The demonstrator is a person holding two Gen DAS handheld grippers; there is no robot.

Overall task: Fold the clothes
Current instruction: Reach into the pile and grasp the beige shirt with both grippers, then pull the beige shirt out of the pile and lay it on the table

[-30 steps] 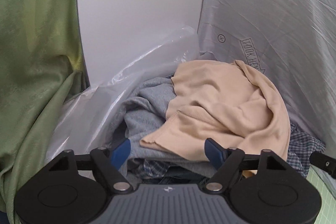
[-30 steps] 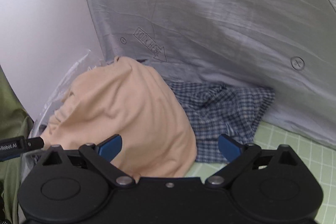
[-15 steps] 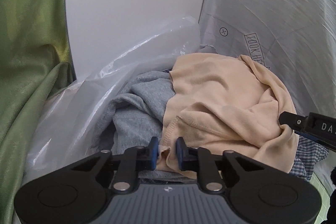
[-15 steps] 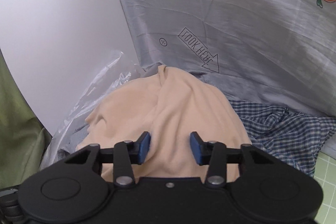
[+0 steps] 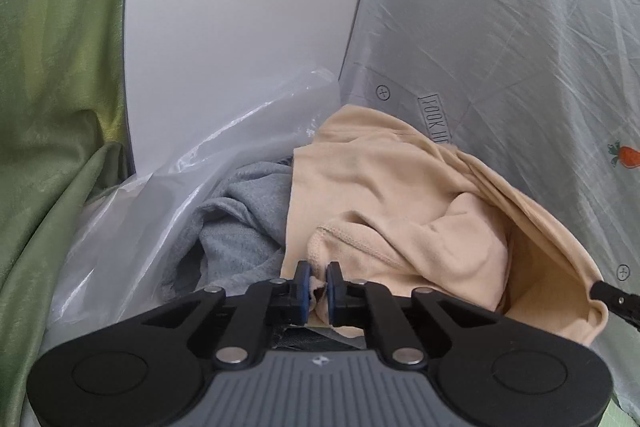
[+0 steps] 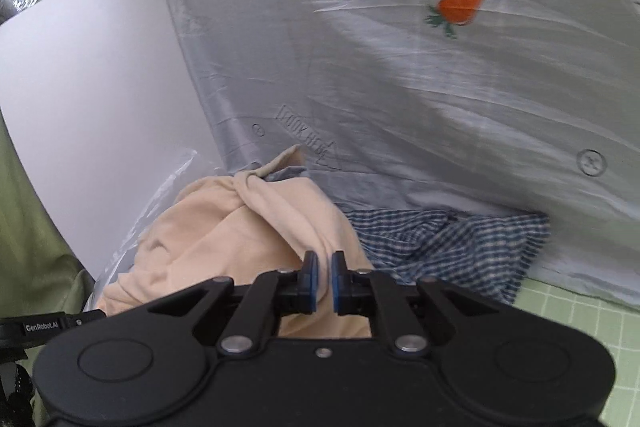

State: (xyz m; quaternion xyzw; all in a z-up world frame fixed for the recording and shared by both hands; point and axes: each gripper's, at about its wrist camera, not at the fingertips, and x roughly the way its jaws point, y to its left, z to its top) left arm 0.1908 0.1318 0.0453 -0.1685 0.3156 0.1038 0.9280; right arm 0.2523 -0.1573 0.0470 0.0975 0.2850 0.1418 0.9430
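Observation:
A beige garment (image 5: 400, 211) lies on top of a pile of clothes and is partly lifted. My left gripper (image 5: 317, 285) is shut on its hemmed edge near the front. My right gripper (image 6: 323, 281) is shut on a fold of the same beige garment (image 6: 240, 227) on its right side. A grey sweatshirt (image 5: 240, 227) lies under it to the left. A blue checked shirt (image 6: 452, 247) lies under it to the right. The tip of the right gripper shows at the right edge of the left wrist view (image 5: 616, 301).
The pile sits in a clear plastic bag (image 5: 152, 219) against a white panel (image 5: 240, 27). A grey sheet with carrot prints (image 6: 400, 67) hangs behind. A green curtain (image 5: 48, 87) hangs at left. A green gridded mat (image 6: 580, 311) lies at right.
Both grippers went from open to shut on the beige garment. The garment has been pulled up and toward me, and it bunches more at the top.

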